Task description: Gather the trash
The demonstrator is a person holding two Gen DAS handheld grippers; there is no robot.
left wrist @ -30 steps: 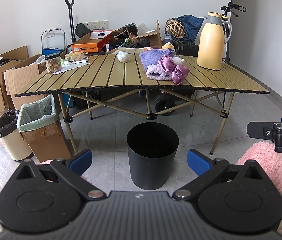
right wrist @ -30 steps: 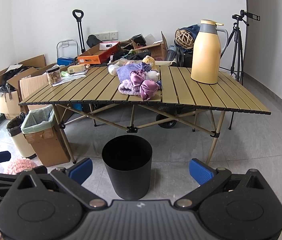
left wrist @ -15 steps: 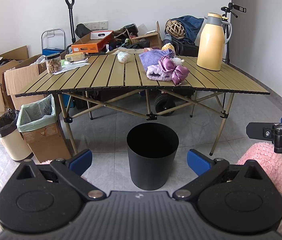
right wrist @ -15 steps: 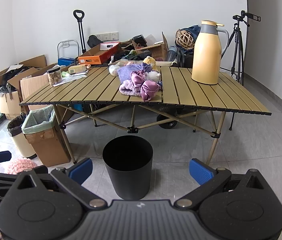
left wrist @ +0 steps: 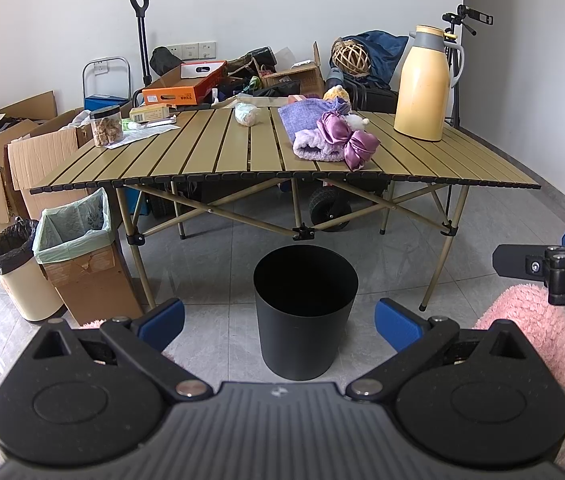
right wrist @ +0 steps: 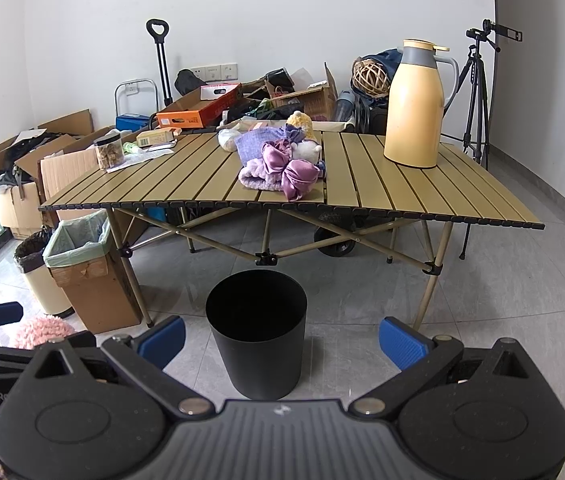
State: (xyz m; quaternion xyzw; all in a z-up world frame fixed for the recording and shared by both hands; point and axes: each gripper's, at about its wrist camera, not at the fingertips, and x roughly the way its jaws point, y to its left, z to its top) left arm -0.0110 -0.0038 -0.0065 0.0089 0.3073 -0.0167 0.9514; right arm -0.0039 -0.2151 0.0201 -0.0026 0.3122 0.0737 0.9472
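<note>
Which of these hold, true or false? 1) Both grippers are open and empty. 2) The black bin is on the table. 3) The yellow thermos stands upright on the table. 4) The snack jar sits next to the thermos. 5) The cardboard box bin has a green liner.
1) Left gripper and right gripper are open and empty. True.
2) The black bin is on the table. False: it stands on the floor in front of the table.
3) The yellow thermos stands upright on the table. True.
4) The snack jar sits next to the thermos. False: it is at the opposite end of the table.
5) The cardboard box bin has a green liner. True.
</note>
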